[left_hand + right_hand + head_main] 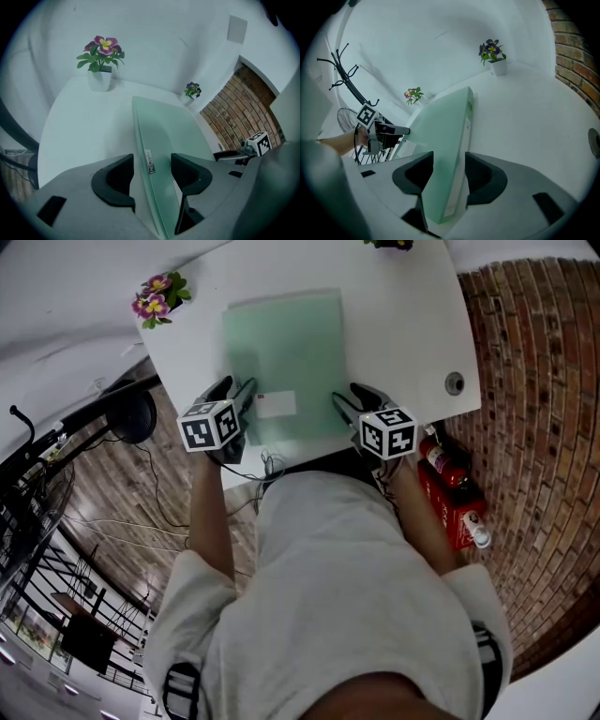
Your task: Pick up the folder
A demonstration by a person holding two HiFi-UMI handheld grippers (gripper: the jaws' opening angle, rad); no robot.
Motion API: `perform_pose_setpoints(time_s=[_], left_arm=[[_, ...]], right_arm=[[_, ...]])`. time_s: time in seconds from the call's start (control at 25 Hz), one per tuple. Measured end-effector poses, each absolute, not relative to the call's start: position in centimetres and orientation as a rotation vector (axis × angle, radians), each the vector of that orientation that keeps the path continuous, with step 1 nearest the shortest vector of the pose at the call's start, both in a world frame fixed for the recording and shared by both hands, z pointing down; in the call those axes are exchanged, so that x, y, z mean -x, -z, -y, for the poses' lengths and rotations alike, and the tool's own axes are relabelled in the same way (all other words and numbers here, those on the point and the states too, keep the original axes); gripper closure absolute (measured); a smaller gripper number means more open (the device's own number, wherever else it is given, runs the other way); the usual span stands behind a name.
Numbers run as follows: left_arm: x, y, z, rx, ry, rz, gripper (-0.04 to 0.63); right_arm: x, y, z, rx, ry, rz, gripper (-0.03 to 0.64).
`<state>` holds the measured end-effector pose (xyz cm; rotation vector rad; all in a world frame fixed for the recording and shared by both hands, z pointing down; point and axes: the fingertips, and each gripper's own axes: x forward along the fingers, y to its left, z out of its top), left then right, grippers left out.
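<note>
- Left gripper (151, 173): jaws stand apart, with the spine edge of the folder (164, 136) running between them. A clear gap shows at the left pad, and neither pad presses on it.
- A small printed label (149, 161) sits on that edge, right between the pads.
- Right gripper (449, 171): jaws likewise parted around the folder's opposite side. The pale green sheet passes between the pads without being pinched (the left pad shows dimly through the translucent cover).
- The folder lies on the white table (394, 324), stretching straight ahead from both grippers. Its near corners sit at the jaws, close to the table's near edge.
- A white sticker (275, 405) is on the cover between the two grippers.
- Far ahead and to the left of the left gripper stands a potted pink flower (101, 61), well clear of the folder.
- Ahead and to the right of the left gripper, past the folder's far end, is a smaller potted plant (191, 90).
- Beyond the right gripper's outer side, red canisters (450, 493) stand on the brick floor (534, 409) beside the table.
</note>
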<state>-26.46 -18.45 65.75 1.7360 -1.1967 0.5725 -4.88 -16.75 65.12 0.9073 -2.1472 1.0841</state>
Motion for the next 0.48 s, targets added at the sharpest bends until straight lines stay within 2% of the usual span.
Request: perform_pose_setpoints(time_s=[0.48], left_arm=[[25.43, -66.47, 19.21, -1.708, -0.509, 1.106, 0.324]], right_arm=[[5.86, -65.74, 17.43, -0.897, -1.089, 2.121, 0.387]])
